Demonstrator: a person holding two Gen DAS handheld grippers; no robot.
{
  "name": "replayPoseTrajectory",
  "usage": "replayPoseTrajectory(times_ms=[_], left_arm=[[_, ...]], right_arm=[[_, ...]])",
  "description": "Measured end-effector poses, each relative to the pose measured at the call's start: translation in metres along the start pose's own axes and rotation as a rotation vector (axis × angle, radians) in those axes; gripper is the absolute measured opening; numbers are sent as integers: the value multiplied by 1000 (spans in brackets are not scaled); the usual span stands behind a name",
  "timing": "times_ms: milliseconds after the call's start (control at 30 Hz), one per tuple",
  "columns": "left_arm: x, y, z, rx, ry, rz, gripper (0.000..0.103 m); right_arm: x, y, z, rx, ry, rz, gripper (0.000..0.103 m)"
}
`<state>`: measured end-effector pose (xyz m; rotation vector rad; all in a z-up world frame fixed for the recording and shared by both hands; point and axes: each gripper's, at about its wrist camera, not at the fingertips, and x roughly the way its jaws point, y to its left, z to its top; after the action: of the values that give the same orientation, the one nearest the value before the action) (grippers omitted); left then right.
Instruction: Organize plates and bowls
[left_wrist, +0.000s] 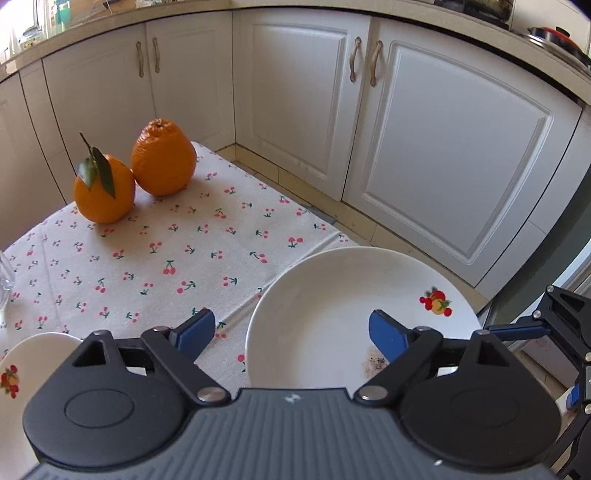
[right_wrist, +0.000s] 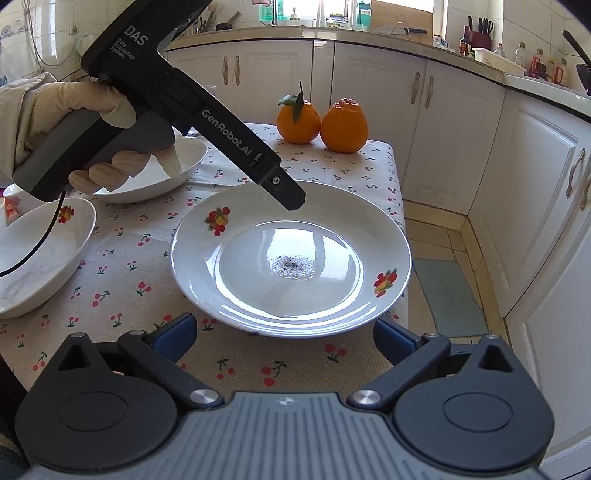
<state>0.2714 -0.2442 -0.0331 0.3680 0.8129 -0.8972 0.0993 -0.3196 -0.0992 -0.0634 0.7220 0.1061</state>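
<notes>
From my left wrist camera, the left gripper (left_wrist: 291, 332) stands wide with nothing between its blue pads: one pad (left_wrist: 194, 332) hangs over the cherry-print cloth, the other (left_wrist: 386, 338) over the white plate (left_wrist: 332, 295). That plate lies at about 4 o'clock on the desk (left_wrist: 166, 251), a fruit motif on its rim at 3 o'clock and a dark speckled smudge near the pad over it. A second white dish (left_wrist: 33, 354) peeks in at 8 o'clock, partly hidden by the gripper body. Two oranges (left_wrist: 162, 158) sit touching at 11 o'clock, the left one with a stem and leaves. Part of the other gripper shows at the 3 o'clock edge.

From my right wrist camera, the right gripper (right_wrist: 284, 339) is spread wide and empty, its pads just short of the plate's (right_wrist: 291, 258) near rim, not touching it. The plate rests flat at centre, near the desk's (right_wrist: 221, 354) right edge. A gloved hand (right_wrist: 92, 122) holds the left gripper's handle at 10 o'clock, its tip above the plate's far rim. Two white bowls lie to the left: one (right_wrist: 44, 258) at 9 o'clock, another (right_wrist: 166, 170) behind the hand. The oranges (right_wrist: 343, 125) stand at 12 o'clock.
</notes>
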Motion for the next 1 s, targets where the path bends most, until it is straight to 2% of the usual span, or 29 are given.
replayPoseTrajectory(times_ms=[200,367,533,667,900,1000], left_arm=[[-64,-10,-12,0,-94,21,94],[-117,-23,-35,21,-184,105,97],[-162,-35,-73,4,-245,184,98],[-184,-43,-110,-29,-261,232,99],[-200,-61,-185,-45,-254,383,99],[-203,-61,-212,-88,-230,394,99]], right_arm=[[-27,16,0,7,-46,2,103],[-48,31,-2,13,-83,14,103],[-67,52,-4,5,-119,23,103],[-77,65,-5,4,-140,35,103],[-86,88,-10,13,-155,56,103],[-86,96,-15,36,-154,66,103]])
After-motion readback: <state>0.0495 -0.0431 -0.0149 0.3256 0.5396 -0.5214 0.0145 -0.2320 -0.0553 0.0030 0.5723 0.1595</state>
